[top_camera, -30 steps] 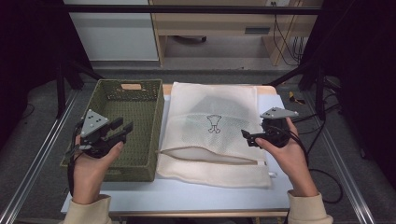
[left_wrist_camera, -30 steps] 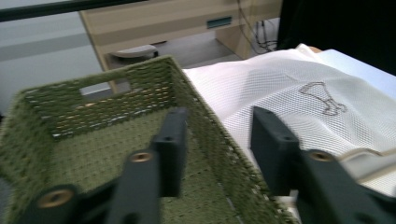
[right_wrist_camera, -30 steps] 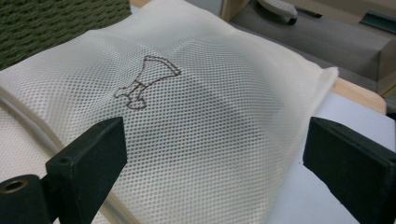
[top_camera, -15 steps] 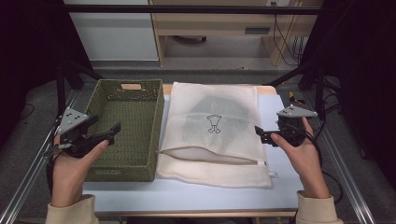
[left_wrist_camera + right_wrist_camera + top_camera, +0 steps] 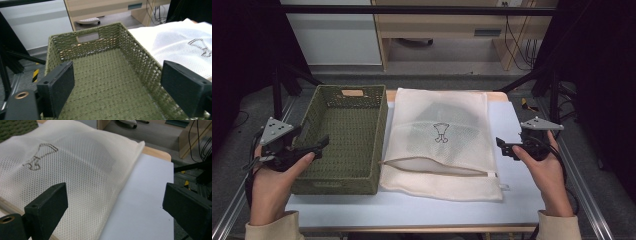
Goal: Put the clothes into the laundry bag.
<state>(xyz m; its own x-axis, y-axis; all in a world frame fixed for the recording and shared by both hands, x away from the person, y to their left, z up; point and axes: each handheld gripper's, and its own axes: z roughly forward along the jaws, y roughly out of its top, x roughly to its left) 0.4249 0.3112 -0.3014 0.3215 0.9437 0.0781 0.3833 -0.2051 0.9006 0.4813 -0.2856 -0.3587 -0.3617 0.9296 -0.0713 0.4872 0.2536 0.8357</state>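
bag (image 5: 442,145): soft, light, floppy mesh | I'd pinch its open hem | my 2 grippers, left (image 5: 319,144) and right (image 5: 502,145), flank it, jaws apart, empty

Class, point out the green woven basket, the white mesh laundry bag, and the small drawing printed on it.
Green woven basket (image 5: 343,131), high view, bare floor.
White mesh laundry bag (image 5: 467,107), high view, upper right mesh.
Small drawing (image 5: 40,155), right gripper view, middle of outline.

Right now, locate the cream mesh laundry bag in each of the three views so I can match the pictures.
High view: the mesh laundry bag lies flat at table centre, right of the green woven basket, its zip opening at the near end.
Left gripper view: its mesh fills the upper right corner, beyond the basket's wall.
Right gripper view: it covers the left and centre, white table surface to its right.
Shared landmark: the dark printed emblem on the bag.
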